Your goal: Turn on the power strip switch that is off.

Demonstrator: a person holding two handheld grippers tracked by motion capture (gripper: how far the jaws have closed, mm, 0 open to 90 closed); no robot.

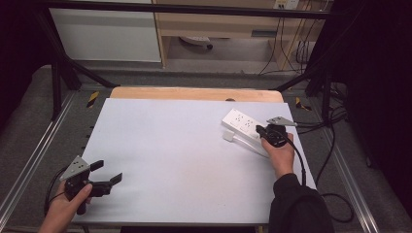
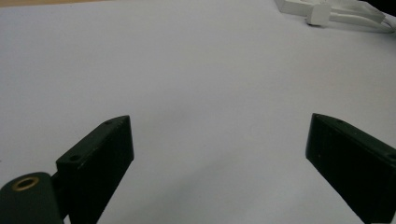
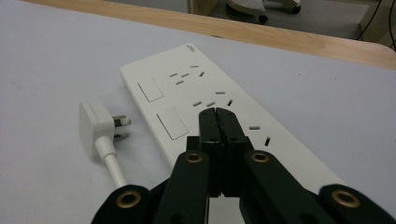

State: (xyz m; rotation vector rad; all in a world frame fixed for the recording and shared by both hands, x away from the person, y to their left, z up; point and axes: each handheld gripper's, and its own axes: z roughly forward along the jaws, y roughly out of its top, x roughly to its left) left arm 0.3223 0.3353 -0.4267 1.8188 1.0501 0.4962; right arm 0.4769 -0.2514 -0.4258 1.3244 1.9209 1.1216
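Presently the right gripper (image 3: 218,112), jaws closed empty, hovers over the power strip (image 3: 219,112); its plug (image 3: 95,123) lies beside, unplugged; the left gripper (image 1: 104,177) idles, jaws wide.

I see the white power strip (image 3: 219,109) lying flat at the table's (image 1: 170,160) far right, its plug (image 3: 95,123) just beside it, unplugged.
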